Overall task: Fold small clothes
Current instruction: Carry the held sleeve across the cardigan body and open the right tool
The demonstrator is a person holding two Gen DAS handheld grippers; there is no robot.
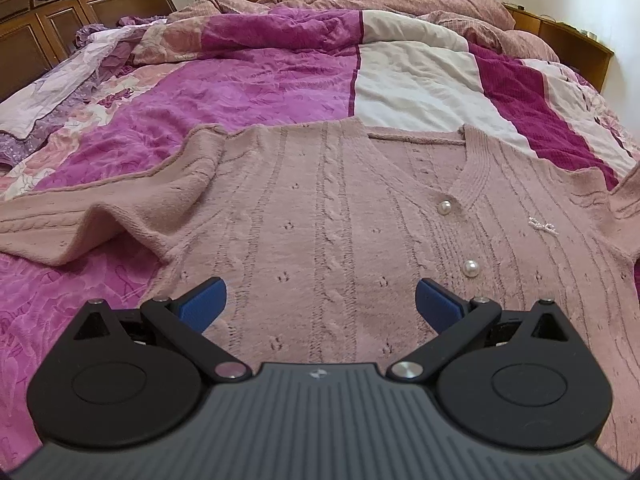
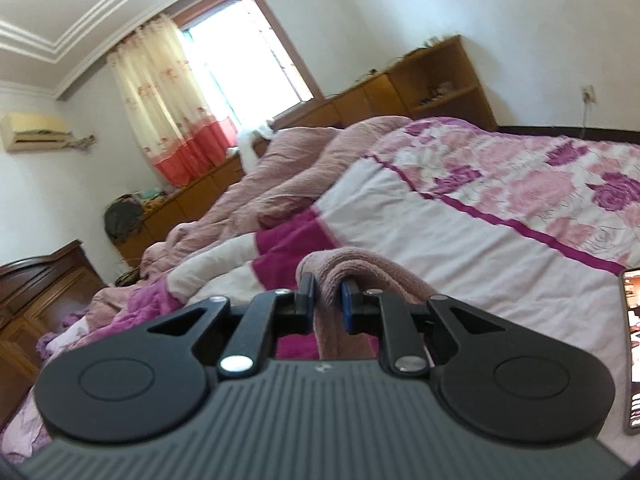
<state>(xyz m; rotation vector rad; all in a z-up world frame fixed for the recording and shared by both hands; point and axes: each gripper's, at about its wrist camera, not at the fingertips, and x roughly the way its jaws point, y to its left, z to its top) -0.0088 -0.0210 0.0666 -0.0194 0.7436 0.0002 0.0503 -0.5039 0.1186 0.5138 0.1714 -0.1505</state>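
A dusty-pink knit cardigan (image 1: 340, 216) with pearl buttons (image 1: 471, 268) lies spread front-up on the bed. Its left sleeve (image 1: 80, 220) is bunched out to the left. My left gripper (image 1: 320, 304) hovers low over the cardigan's lower body, its blue pads wide apart and nothing between them. In the right wrist view, my right gripper (image 2: 326, 300) is shut on a fold of the same pink knit (image 2: 352, 268), raised above the bed, and the cloth drapes over and down between the jaws. Which part of the cardigan this fold belongs to is hidden.
A magenta, white and floral quilt (image 1: 248, 92) covers the bed, with a crumpled pink blanket (image 2: 280, 176) heaped at the far side. Wooden cabinets (image 2: 432, 80) line the wall under the window. A phone (image 2: 632, 352) lies on the quilt at the right edge.
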